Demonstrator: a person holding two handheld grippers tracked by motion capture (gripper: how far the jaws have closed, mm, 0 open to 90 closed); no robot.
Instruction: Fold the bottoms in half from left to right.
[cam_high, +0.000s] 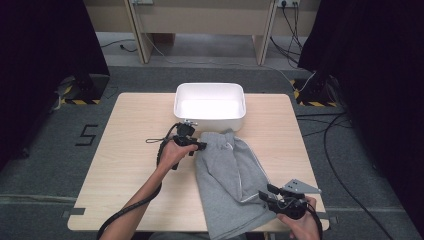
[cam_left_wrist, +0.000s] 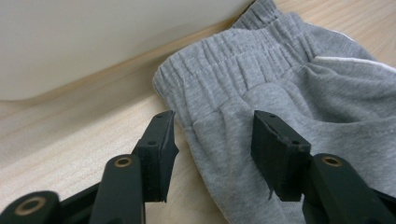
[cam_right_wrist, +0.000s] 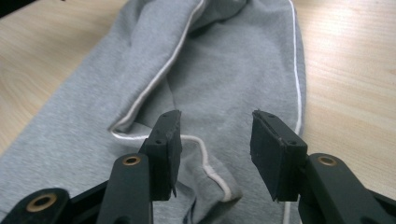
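- High view shows grey shorts lying on a light wooden table. The bottom of the shorts hangs over the table edge at 6 o'clock, so that part is cut off.
- A white plastic tub with round corners sits at 12 o'clock from the shorts. The stretchy waistband touches or nearly touches its wall; I cannot tell which.
- The left gripper is at 9 o'clock from the waistband, with a hand around it. Its jaws are apart and hold nothing.
- Left gripper view shows the shorts up close. The cloth is soft and fuzzy, and the waistband is bunched in little folds. One jaw is over the bare wood and the other over the cloth. The tub is a smooth, blurry white wall at 11 o'clock, cut off at the top.
- The right gripper is at 4 o'clock from the shorts, near a leg hem. Its jaws are apart too, with nothing between them.
- Right gripper view shows thin white piping running along the seams and around a folded hem. What lies under the fold is hidden.
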